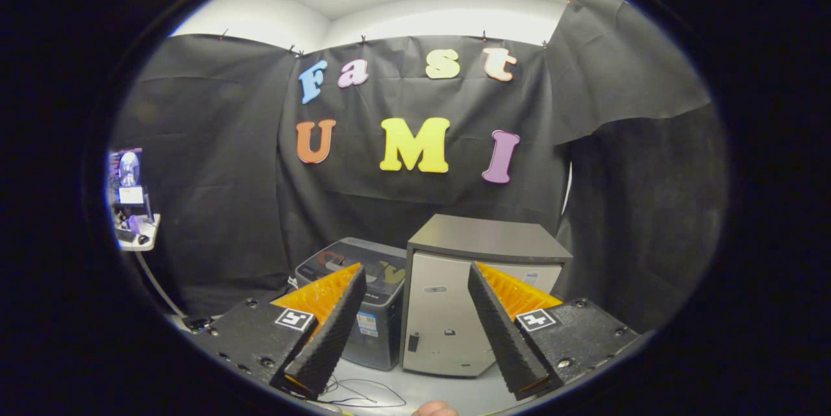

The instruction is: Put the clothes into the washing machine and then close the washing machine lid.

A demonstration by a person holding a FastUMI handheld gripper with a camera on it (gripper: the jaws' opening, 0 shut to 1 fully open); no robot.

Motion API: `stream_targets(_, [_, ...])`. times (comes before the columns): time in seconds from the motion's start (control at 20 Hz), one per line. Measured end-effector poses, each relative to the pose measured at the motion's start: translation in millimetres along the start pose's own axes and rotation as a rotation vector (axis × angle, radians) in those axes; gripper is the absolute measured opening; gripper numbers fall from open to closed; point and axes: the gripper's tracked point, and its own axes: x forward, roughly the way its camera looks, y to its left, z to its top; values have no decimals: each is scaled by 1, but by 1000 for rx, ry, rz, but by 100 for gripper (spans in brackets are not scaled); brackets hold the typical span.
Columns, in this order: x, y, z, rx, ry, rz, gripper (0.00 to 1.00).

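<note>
Two spread fingers of the hand-held gripper (415, 273) face the washing machine (363, 299) beyond.

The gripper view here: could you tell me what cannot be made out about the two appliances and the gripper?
- Dark-lidded machine: its near corner sits behind a finger; the inside is hidden under the lid.
- Silver cabinet: its right side is covered by the other finger; the labels are too small to read.
- Desk items past the cloth: too small to identify.
- Gripper: open, holding nothing.
- White surface: cut off at the lower edge.

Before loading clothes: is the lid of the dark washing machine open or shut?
Shut: the lid lies flat on the washing machine, beyond the open gripper.
</note>
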Motion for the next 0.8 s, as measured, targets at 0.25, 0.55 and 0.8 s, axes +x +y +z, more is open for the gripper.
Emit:
stream_targets(0.25, [5, -1, 0, -1, 8, 1, 98])
stream_targets(0.55, [8, -3, -3, -2, 11, -6, 98])
stream_targets(0.8, [13, -6, -4, 4, 18, -12, 98])
